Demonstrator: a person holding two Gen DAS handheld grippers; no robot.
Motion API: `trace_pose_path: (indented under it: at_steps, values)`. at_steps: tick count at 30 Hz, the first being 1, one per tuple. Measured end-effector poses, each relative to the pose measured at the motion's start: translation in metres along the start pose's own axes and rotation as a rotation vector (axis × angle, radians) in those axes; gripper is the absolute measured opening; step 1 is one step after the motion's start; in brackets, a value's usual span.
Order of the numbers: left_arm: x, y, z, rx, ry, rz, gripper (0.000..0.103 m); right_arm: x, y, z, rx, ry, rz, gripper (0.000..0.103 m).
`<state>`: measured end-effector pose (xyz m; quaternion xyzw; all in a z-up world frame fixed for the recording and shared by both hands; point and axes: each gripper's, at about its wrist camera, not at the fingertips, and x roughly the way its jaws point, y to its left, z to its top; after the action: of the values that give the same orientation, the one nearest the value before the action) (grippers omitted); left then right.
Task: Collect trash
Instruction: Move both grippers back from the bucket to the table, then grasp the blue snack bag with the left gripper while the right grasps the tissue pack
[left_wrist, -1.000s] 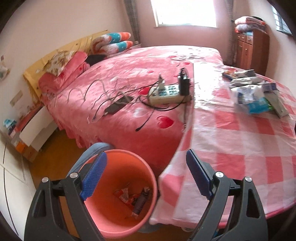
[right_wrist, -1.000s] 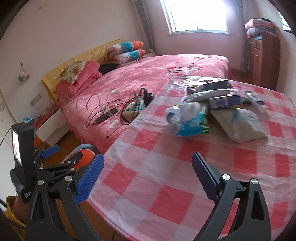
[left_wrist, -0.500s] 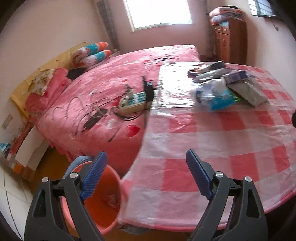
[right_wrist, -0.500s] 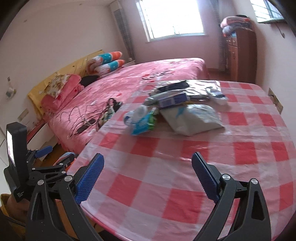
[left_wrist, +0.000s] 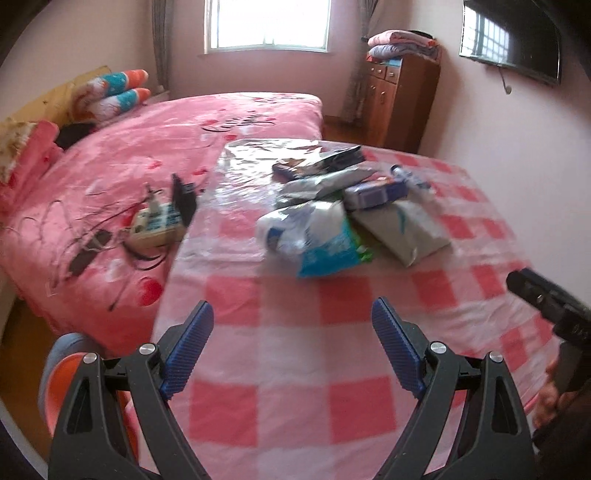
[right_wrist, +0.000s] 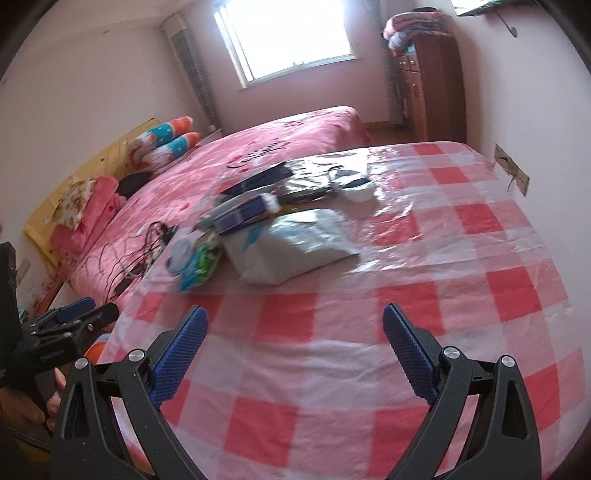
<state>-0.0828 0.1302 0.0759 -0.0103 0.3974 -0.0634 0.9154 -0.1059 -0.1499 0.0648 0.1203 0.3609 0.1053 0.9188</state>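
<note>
A heap of wrappers and bags (left_wrist: 332, 218) lies near the far side of the round table with the red-and-white checked cloth (left_wrist: 295, 406). It includes a blue-and-white packet (left_wrist: 325, 247), a grey-white bag (right_wrist: 291, 247) and a purple box (right_wrist: 243, 214). My left gripper (left_wrist: 291, 350) hovers open over the near part of the table, nothing between its blue pads. My right gripper (right_wrist: 295, 350) is open too, also short of the heap (right_wrist: 266, 236). The orange bin (left_wrist: 62, 384) shows at the lower left edge, partly hidden behind the left finger.
A pink bed (left_wrist: 147, 147) stands beside the table, with a power strip and tangled cables (left_wrist: 155, 218) near its edge. A wooden cabinet (left_wrist: 399, 99) with folded blankets stands by the far wall. A hand (right_wrist: 22, 406) holds the left tool at the right view's left edge.
Both views have swung from the bin and bed toward the table. The bin has slid to the lower left edge, and the heap of trash now sits nearer the centre.
</note>
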Motion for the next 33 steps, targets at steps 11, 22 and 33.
trace_pose_path:
  at_steps: [11,22,33]
  values:
    - [0.052,0.026,0.042,-0.214,0.057,-0.192,0.088,0.037,-0.021,0.034,0.024,0.041,0.055,0.095]
    - [0.089,0.049,0.044,-0.463,0.132,-0.333,0.088,0.119,-0.033,0.068,0.008,0.169,0.072,0.087]
    - [0.122,0.051,0.063,-0.503,0.151,-0.293,0.088,0.114,0.001,0.033,-0.068,0.254,0.221,0.067]
